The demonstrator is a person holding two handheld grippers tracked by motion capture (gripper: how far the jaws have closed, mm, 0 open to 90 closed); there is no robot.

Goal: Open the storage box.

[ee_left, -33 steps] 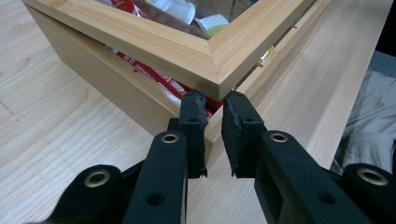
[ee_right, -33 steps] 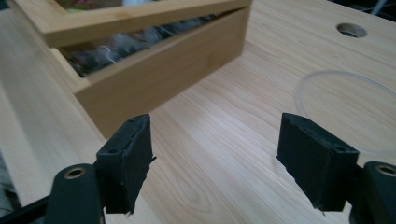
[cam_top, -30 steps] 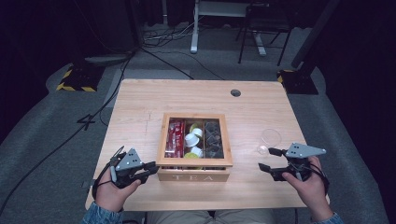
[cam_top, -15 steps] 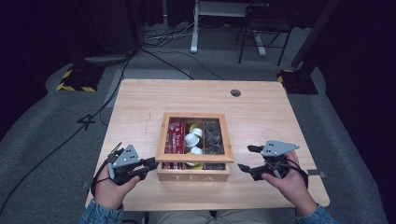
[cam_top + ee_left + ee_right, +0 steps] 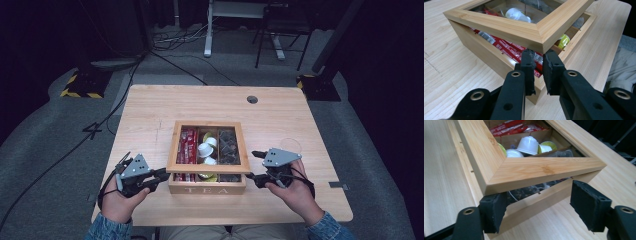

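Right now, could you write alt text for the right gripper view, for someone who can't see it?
A wooden tea box sits close up on a pale wooden table, its glass-paned lid lifted slightly at the front. The right gripper has its two black jaws open, one under the lid's raised edge. Through the glass show white and yellow-green capsules and red packets.

One readable word: "TEA"

The word "TEA" stands on the near front face of the wooden box (image 5: 207,190) in the high view. A barcode shows on a red packet (image 5: 489,38) inside, with its digits too small to read.
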